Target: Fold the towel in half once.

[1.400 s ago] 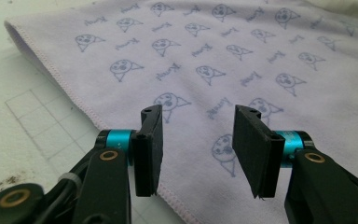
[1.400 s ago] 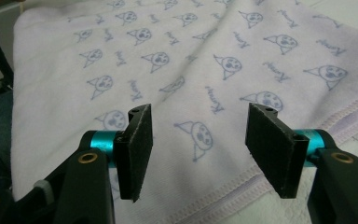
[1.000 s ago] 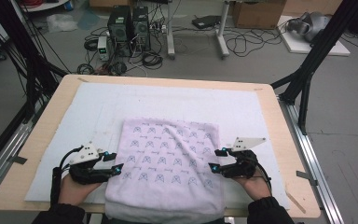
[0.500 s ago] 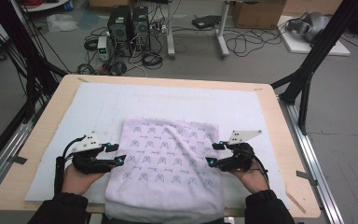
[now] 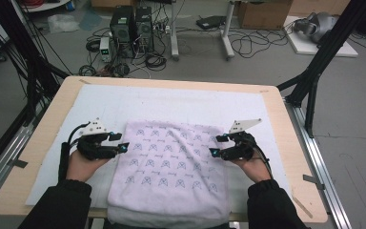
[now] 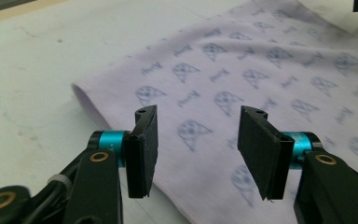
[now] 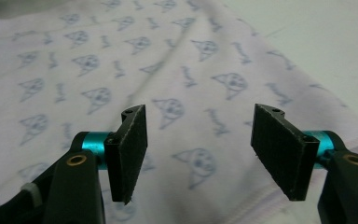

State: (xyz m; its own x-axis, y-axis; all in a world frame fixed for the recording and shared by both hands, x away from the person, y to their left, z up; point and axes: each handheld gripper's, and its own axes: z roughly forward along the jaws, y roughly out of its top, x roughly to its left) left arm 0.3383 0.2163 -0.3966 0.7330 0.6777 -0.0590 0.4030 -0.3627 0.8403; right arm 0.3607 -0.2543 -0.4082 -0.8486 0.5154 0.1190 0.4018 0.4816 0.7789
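Both hands shifted up along the towel's side edges since the earlier frames, away from the near table edge, toward the cloth's far corners. Left gripper (image 5: 122,142) now just off the left edge of the folded towel (image 5: 171,171), right gripper (image 5: 218,145) over the right edge, tips pointing inward at each other across the cloth. Left jaws just closing a little, nothing between them; right jaws parted and empty as well, pads clear of the fabric in the right gripper view, though how high above the cloth is hard to judge from there.

Towel: pale lilac with a small printed pattern, lying flat on the white mat (image 5: 100,105) in the middle-near part of the wooden table (image 5: 52,100), near end hanging slightly over the table's front edge. Long axis running near-to-far, away from the person. Folded left edge visible in the left gripper view (image 6: 81,95), just ahead and left of the jaws; hemmed right edge (image 7: 279,186) under and slightly right of the right jaws.

Key relation: towel sits squarely between the two grippers, each about equally near its own side. Likely next: pinching both side edges or far corners for a fold across the long axis. Left still needing a short inward reach; right already above cloth.
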